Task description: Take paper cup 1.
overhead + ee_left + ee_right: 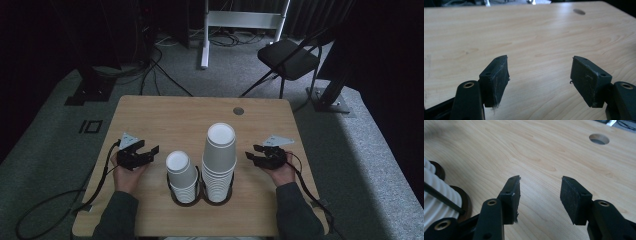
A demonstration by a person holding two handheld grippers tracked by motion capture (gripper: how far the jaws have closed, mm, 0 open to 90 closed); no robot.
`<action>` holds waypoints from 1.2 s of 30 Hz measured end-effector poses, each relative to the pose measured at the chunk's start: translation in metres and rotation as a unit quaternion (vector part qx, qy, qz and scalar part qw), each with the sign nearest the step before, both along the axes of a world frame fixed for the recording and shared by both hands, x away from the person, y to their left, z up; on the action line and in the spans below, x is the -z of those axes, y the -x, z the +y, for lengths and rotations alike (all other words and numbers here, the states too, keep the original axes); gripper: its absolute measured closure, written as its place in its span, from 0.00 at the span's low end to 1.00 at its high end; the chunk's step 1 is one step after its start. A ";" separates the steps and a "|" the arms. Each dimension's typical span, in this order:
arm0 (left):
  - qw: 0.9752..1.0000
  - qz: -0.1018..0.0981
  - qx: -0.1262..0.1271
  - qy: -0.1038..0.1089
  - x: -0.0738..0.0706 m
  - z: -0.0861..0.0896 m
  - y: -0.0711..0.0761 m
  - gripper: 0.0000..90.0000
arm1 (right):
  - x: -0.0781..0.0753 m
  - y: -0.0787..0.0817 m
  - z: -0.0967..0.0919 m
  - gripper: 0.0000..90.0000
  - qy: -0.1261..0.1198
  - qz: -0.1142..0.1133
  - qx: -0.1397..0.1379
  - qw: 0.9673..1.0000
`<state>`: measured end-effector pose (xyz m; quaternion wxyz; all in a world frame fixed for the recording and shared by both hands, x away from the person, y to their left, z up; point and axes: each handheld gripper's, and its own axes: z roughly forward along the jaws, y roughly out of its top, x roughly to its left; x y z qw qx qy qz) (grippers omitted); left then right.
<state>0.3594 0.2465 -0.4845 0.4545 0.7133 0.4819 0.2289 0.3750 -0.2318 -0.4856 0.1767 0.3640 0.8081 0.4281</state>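
Two stacks of white cups stand upside down in a black wire holder (200, 192) near the front edge of the desk (165, 115): the short stack (181, 175) at left, the tall stack (219, 162) at right, just beside each other. The left tongs (150, 151) and right tongs (251, 156) flank them, each held low over the desk in a hand with the forearm coming from the near edge, tips turned inward toward the cups. Both tongs gape with bare wood between their pads, touching nothing.
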 end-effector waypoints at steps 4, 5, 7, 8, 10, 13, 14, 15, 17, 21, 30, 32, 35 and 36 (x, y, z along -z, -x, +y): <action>1.000 -0.009 0.014 0.008 -0.012 -0.002 0.005 0.34 | -0.007 0.005 0.001 0.55 -0.011 -0.003 -0.008 1.000; 1.000 -0.011 0.016 0.009 -0.014 -0.003 0.006 0.34 | -0.010 0.007 0.002 0.55 -0.016 -0.003 -0.011 1.000; 1.000 -0.015 0.022 0.011 -0.019 -0.005 0.009 0.34 | -0.015 0.009 0.004 0.55 -0.016 -0.009 -0.015 1.000; 0.999 -0.016 0.026 0.011 -0.022 -0.006 0.011 0.35 | -0.016 0.011 0.005 0.55 -0.016 -0.010 -0.016 1.000; 0.999 -0.023 0.032 0.014 -0.029 -0.008 0.014 0.35 | -0.022 0.014 0.007 0.55 -0.019 -0.017 -0.020 0.999; 0.998 -0.037 0.039 0.013 -0.039 -0.011 0.020 0.36 | -0.029 0.019 0.010 0.57 -0.019 -0.025 -0.029 0.999; 0.998 -0.041 0.041 0.015 -0.043 -0.012 0.022 0.36 | -0.032 0.021 0.010 0.58 -0.018 -0.028 -0.032 0.999; 0.998 -0.044 0.043 0.016 -0.045 -0.013 0.024 0.36 | -0.035 0.023 0.011 0.58 -0.018 -0.032 -0.035 0.999; 0.997 -0.052 0.048 0.015 -0.051 -0.015 0.027 0.36 | -0.038 0.026 0.012 0.59 -0.018 -0.039 -0.038 0.998; 0.996 -0.062 0.062 0.006 -0.060 -0.020 0.031 0.36 | -0.046 0.031 0.014 0.60 -0.019 -0.050 -0.045 0.998; 0.994 -0.080 0.081 0.010 -0.084 -0.026 0.036 0.36 | -0.055 0.036 0.018 0.61 -0.009 -0.051 -0.056 0.997; 0.993 -0.083 0.083 0.014 -0.089 -0.026 0.038 0.36 | -0.058 0.038 0.018 0.60 -0.009 -0.053 -0.055 0.997; 0.992 -0.086 0.086 0.019 -0.094 -0.026 0.041 0.36 | -0.062 0.041 0.019 0.60 -0.005 -0.061 -0.055 0.997; 0.992 -0.087 0.087 0.020 -0.096 -0.026 0.042 0.36 | -0.063 0.042 0.020 0.59 -0.005 -0.063 -0.056 0.996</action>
